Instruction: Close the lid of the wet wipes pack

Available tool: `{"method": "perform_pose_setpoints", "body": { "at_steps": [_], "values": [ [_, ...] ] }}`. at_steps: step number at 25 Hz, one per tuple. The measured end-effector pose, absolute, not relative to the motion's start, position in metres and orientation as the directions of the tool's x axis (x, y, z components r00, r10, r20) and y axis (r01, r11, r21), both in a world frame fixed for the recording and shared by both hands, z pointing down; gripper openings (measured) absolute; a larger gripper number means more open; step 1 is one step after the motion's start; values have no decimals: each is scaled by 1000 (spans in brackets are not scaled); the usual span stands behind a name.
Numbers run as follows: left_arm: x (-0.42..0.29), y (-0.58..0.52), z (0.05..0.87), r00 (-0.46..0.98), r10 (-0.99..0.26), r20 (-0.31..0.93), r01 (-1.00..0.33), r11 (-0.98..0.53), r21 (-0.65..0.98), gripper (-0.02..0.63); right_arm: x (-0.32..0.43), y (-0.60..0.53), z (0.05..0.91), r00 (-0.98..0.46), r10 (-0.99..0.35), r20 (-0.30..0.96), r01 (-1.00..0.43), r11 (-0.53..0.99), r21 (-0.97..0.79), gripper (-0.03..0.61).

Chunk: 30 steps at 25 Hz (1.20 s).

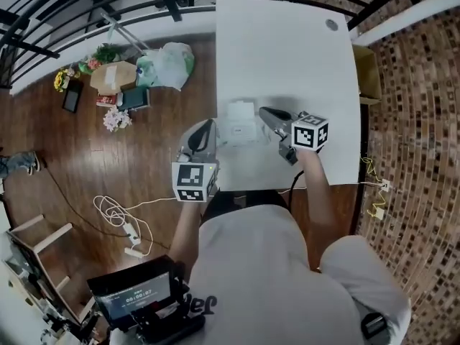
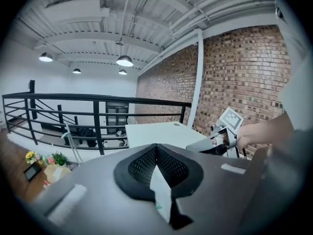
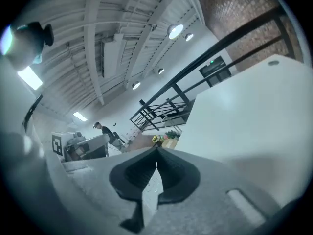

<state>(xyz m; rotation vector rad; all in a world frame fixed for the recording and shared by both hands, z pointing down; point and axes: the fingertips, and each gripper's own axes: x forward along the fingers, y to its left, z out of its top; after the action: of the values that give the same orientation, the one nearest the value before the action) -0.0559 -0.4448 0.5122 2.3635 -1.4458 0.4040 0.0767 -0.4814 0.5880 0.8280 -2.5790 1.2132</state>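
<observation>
The white wet wipes pack [image 1: 239, 128] lies on the white table [image 1: 287, 56] near its front edge, and a paler flap [image 1: 241, 109] shows at its far end. My left gripper [image 1: 206, 125] hangs at the table's left edge, just left of the pack, with its jaws together and nothing between them. My right gripper [image 1: 263, 111] is just right of the pack with its tip toward it, also shut and empty. Both gripper views look out level over the table, with each gripper's jaws [image 2: 156, 147] [image 3: 156, 152] meeting at the tip. The pack is hidden under the jaws there.
Left of the table the wooden floor holds flowers [image 1: 115, 118], a cardboard box [image 1: 113, 76], a plastic bag [image 1: 169, 63] and a white cable [image 1: 118, 214]. A black railing [image 2: 93, 114] runs behind the table. A brick wall [image 2: 234, 72] is on the right.
</observation>
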Motion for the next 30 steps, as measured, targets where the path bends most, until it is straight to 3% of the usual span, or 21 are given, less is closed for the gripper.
{"method": "perform_pose_setpoints", "body": {
  "at_steps": [2, 3, 4, 5, 18, 22, 26, 30],
  "values": [
    [-52, -453, 517, 438, -789, 432, -898, -407, 167, 17, 76, -492, 604, -849, -365, 382, -525, 494, -693, -2],
    [-49, -458, 520, 436, -787, 436, -899, -402, 174, 17, 77, -498, 612, -850, -343, 399, -524, 488, -697, 126],
    [-46, -463, 523, 435, -787, 438, -899, -400, 177, 17, 78, -504, 621, -850, -322, 418, -527, 489, -695, 183],
    [-44, -468, 526, 434, -786, 441, -900, -398, 176, 17, 79, -511, 628, -849, -303, 433, -529, 493, -691, 184],
    [-40, -482, 547, 387, -788, 478, -921, -351, 168, 17, 54, -526, 668, -900, -108, 423, -427, 416, -803, 172],
    [-38, -480, 553, 396, -780, 485, -918, -357, 174, 17, 56, -528, 666, -904, -118, 412, -422, 414, -807, 123],
    [-32, -474, 555, 414, -769, 488, -909, -375, 180, 17, 52, -522, 656, -930, -127, 346, -367, 391, -844, 31],
    [-30, -468, 553, 429, -765, 481, -902, -391, 182, 17, 51, -513, 656, -929, -144, 341, -370, 392, -842, 28]
  ]
}}
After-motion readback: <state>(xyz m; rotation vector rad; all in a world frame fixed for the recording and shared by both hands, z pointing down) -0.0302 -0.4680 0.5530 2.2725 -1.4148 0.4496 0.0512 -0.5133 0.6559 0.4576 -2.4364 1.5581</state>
